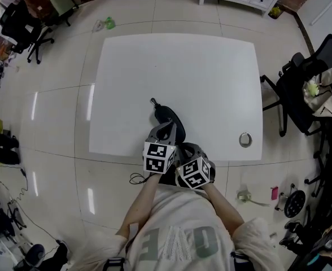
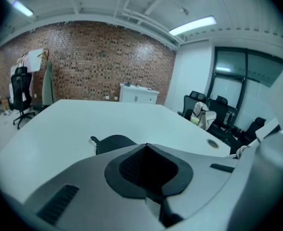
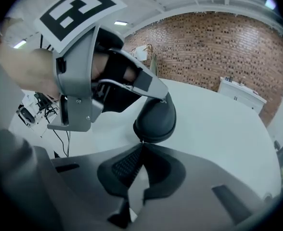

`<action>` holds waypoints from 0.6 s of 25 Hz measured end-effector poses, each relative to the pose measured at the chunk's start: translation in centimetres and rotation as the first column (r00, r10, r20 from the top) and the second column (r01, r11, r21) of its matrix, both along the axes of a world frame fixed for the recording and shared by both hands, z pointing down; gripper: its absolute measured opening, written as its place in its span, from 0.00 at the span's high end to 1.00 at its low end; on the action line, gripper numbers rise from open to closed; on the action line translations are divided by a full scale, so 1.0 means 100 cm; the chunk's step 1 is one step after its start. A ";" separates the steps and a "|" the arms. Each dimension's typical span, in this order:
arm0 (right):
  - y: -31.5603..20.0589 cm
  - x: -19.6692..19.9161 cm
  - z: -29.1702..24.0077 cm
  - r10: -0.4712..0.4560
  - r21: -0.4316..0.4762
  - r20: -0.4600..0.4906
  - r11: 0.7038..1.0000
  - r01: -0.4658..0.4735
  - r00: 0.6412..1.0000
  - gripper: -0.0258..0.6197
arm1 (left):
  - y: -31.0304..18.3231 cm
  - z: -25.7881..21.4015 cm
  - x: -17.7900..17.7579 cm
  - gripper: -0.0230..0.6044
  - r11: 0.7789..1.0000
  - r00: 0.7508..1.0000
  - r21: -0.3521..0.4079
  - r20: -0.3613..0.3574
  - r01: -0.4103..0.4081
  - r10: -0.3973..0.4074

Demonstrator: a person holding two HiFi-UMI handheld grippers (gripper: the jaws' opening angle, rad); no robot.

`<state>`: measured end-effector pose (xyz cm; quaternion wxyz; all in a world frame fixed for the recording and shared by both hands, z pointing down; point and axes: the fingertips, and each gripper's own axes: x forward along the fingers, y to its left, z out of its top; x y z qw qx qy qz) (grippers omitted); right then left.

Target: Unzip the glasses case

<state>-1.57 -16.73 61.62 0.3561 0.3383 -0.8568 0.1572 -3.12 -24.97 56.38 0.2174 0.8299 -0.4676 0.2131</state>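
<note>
Ok, status. Glasses case (image 1: pixel 170 116): dark, oval, lying on the white table (image 1: pixel 211 78) just below centre of the head view, near the table's lower edge. A small loop (image 1: pixel 153 101) sticks out of its upper-left end. Case looks zipped shut as far as the views show.

Left gripper (image 2: pixel 146 147): jaws fully together in its own view, with only pad against pad. The case sits right behind the tips, a bit left of centre. In the right gripper view it reaches in from the upper left, tip down on top of the case and touching it. Whether it pinches anything there, can't tell.

Right gripper (image 3: pixel 142 142): jaws fully together too. Tips are at the case's near lower edge, centre of frame. A tiny pale glint sits right at the tips, against that edge. It's too small to say whether that's the zip pull.

Head view: left cube (image 1: pixel 159 156) is just beside right cube (image 1: pixel 195 173), lower centre, at the table's lower edge. The person's forearms run down to the frame bottom. The right gripper's tips are hidden under the left gripper there.

Also on the table: a round metal ring (image 1: pixel 245 139), lower right, well apart from the case. Black chairs (image 1: pixel 310 95) stand on the floor at the right edge.
</note>
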 end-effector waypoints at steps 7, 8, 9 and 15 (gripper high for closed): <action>-0.026 0.031 0.001 0.086 0.000 0.005 0.996 -0.086 0.996 0.96 | 0.000 0.001 0.002 0.96 1.000 0.998 -0.016 -0.055 0.018 -0.019; -0.032 0.033 0.002 0.079 0.006 -0.007 0.997 -0.079 0.997 0.96 | 0.000 0.001 0.002 0.96 1.000 0.998 -0.017 -0.059 0.019 -0.020; -0.037 0.035 0.003 0.063 0.014 -0.021 0.998 -0.063 0.998 0.96 | -0.001 0.002 0.003 0.96 1.000 0.998 -0.018 -0.064 0.019 -0.020; -0.050 0.040 0.003 0.042 0.045 -0.056 0.998 -0.039 0.998 0.96 | -0.002 0.000 0.004 0.95 1.000 0.998 -0.021 -0.066 0.014 -0.016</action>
